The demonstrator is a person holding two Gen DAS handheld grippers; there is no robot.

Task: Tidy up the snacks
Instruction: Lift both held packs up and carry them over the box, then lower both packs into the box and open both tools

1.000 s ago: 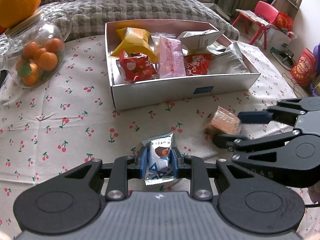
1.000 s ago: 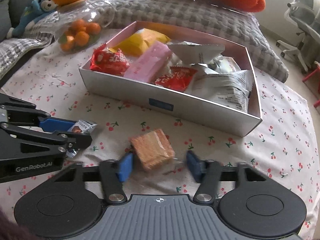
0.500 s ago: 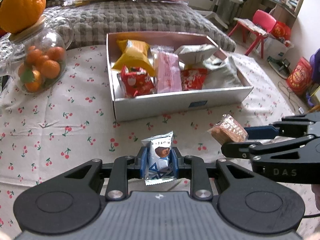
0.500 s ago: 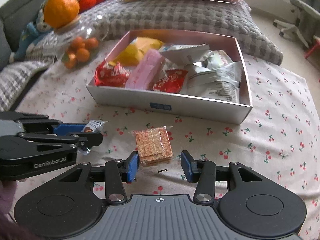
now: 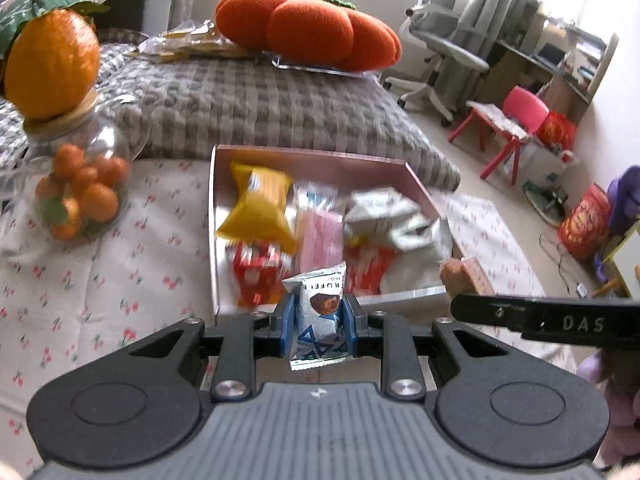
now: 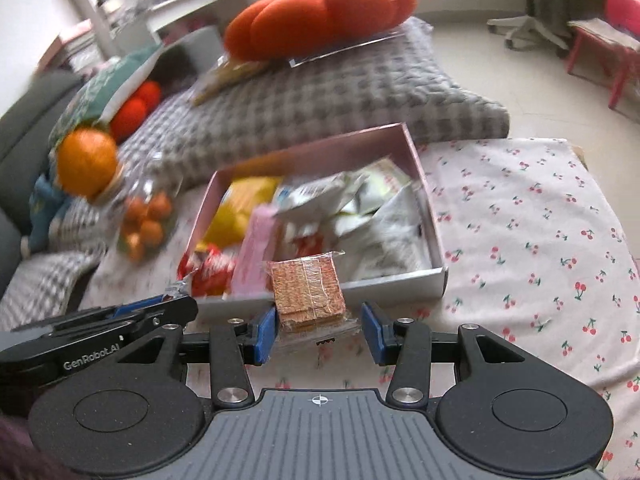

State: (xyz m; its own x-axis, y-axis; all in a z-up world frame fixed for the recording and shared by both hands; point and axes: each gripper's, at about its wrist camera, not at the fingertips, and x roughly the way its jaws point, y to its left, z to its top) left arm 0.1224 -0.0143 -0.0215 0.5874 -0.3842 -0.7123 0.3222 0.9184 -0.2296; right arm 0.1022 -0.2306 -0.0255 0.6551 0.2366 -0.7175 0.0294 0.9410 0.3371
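My left gripper (image 5: 319,316) is shut on a small silver and blue truffle packet (image 5: 322,300), held upright just in front of the near wall of the pink-lined snack box (image 5: 312,154). My right gripper (image 6: 319,332) is shut on a clear-wrapped square cracker packet (image 6: 306,290), lifted off the cloth at the box's (image 6: 436,276) near wall. The box holds several packets: yellow, pink, red and silver. The right gripper (image 5: 540,316) with the cracker packet (image 5: 460,276) shows at the right of the left wrist view. In the right wrist view the left gripper (image 6: 176,300) is at the left.
A glass jar of small oranges (image 5: 80,200) with a big orange on top stands left of the box on the cherry-print cloth (image 6: 540,220). Behind the box lie a grey checked cushion (image 5: 260,100) and an orange pumpkin cushion (image 5: 308,24). Chairs stand on the floor to the right.
Both grippers have risen off the cloth with their packets and come closer to the box. The right gripper has rolled, so its cracker packet now sits more level.
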